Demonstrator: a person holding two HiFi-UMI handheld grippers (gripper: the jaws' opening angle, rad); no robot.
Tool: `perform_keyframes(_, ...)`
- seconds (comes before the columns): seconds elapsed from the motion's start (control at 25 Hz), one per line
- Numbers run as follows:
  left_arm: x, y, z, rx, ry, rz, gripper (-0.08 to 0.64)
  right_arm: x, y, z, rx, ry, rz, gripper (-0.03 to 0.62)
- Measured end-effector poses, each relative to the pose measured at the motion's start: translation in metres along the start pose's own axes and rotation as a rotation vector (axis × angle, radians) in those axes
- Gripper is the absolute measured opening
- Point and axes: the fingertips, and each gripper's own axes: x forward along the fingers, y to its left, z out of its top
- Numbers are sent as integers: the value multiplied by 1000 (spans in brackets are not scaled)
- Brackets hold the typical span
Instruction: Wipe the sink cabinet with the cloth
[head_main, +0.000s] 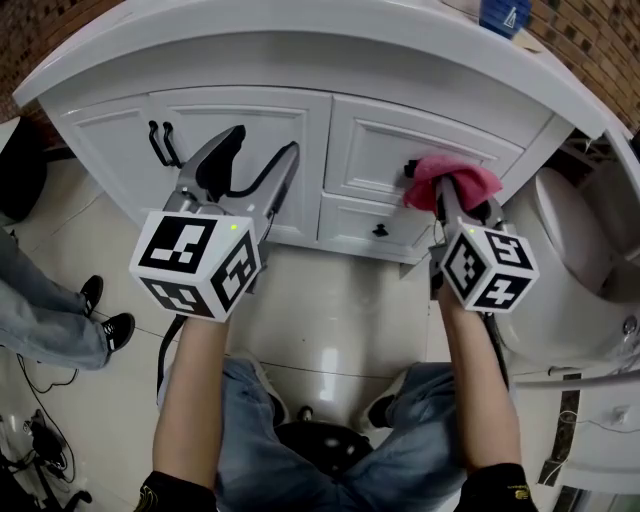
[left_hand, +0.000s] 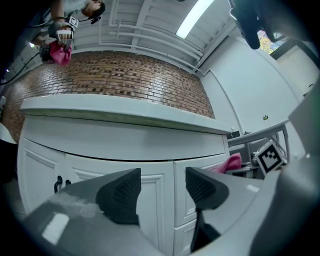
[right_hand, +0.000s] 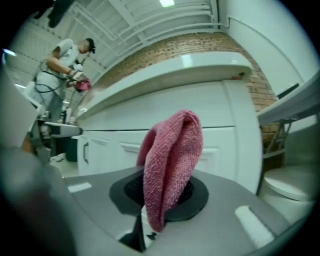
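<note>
The white sink cabinet (head_main: 300, 130) fills the top of the head view, with panelled doors and drawers under a curved countertop. My right gripper (head_main: 445, 200) is shut on a pink cloth (head_main: 452, 180), whose bunched end sits at the upper right drawer front (head_main: 420, 150). Seen from the right gripper, the cloth (right_hand: 170, 160) stands folded between the jaws, a little short of the cabinet front (right_hand: 210, 125). My left gripper (head_main: 255, 160) is open and empty, pointing at the middle door (left_hand: 145, 200). Between its fingers (left_hand: 120, 192) the door seam shows.
Black handles (head_main: 160, 140) hang on the left door and a small knob (head_main: 380, 230) on the lower drawer. A white toilet (head_main: 575, 270) stands close at the right. A bystander's legs and shoes (head_main: 60, 310) are at the left. A blue container (head_main: 505, 15) sits on the countertop.
</note>
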Motion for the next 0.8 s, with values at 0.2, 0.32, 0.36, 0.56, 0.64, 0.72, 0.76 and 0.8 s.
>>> perform_keyframes(0.2, -9, 12, -2, 2, 7, 25, 282, 25, 133, -20, -84, 12, 377, 55)
perform_keyframes(0.32, -16, 19, -1, 5, 8, 44, 282, 51, 160, -43, 38, 39, 448, 54)
perform_keyframes(0.36, -19, 21, 0, 6, 8, 49, 282, 59, 161, -48, 77, 45, 442, 54)
perform_keyframes(0.56, -23, 25, 4, 12, 1, 53, 282, 74, 143, -55, 199, 39, 369, 54)
perform_keyframes(0.64, -20, 22, 4, 11, 0, 42, 282, 72, 122, -65, 239, 69, 311, 54)
perform_keyframes(0.72, -14, 16, 1, 12, 6, 23, 282, 67, 97, -74, 239, 91, 253, 54)
perform_keyframes(0.76, -10, 11, 0, 14, 9, 10, 282, 64, 84, -77, 235, 95, 225, 55)
perform_keyframes(0.8, -7, 6, 0, 16, 9, -3, 282, 59, 70, -78, 232, 93, 199, 55)
